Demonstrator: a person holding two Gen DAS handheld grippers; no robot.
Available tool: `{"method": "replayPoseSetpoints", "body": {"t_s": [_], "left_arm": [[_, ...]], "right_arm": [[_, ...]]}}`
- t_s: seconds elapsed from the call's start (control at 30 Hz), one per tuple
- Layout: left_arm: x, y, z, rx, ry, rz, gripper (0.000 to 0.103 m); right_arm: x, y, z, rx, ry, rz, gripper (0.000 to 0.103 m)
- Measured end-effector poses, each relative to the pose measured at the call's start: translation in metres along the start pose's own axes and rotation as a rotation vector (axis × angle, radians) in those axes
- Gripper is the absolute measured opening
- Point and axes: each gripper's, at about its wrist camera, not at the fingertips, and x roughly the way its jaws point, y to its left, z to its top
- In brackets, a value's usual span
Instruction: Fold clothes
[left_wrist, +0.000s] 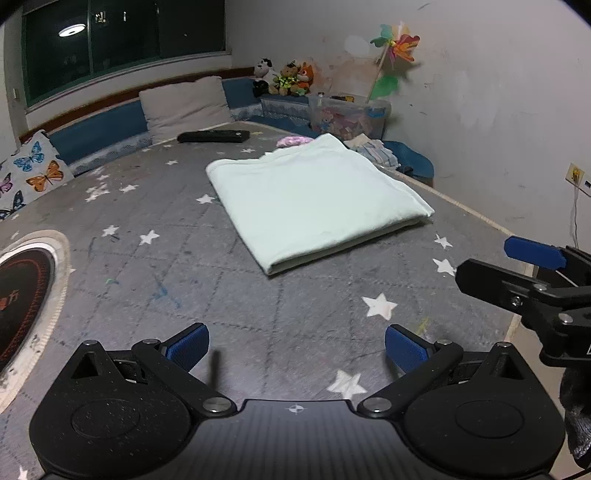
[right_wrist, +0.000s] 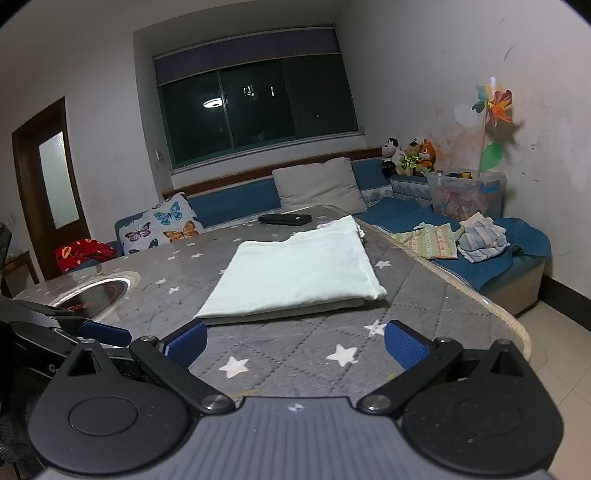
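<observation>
Pale green cloth (left_wrist: 314, 199) lay folded on table (left_wrist: 184, 288), 12 o'clock of both grippers. Left gripper (left_wrist: 297, 345) jaws spread, empty; right gripper (right_wrist: 295, 343) same. Risk, I reckoned: pinching top layer only would drag fold apart, or shove it toward 3 o'clock table edge.

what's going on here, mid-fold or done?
A person holds a two-finger gripper in each hand above a grey star-patterned quilted table cover. The pale mint-green folded cloth lies flat on it as a neat rectangle, touched by neither gripper. The left gripper and the right gripper both hover short of the cloth, fingers spread open and holding nothing. More crumpled clothes sit on the blue sofa beyond the table.
</observation>
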Motion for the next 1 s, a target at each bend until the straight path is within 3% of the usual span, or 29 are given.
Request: {"method": "replayPoseSetpoints", "body": {"t_s": [0.33,1.0], "left_arm": [[-0.014,0.012,-0.006,-0.018,-0.014,0.015,0.103],[0.01,0.034,0.004,-0.06,0.025,-0.009,0.103]], "right_arm": [[-0.001,0.01,-0.003,0.004,0.012,0.001,0.103],[0.036,0.019,0.005,-0.032,0.081,-0.025,0.103]]}}
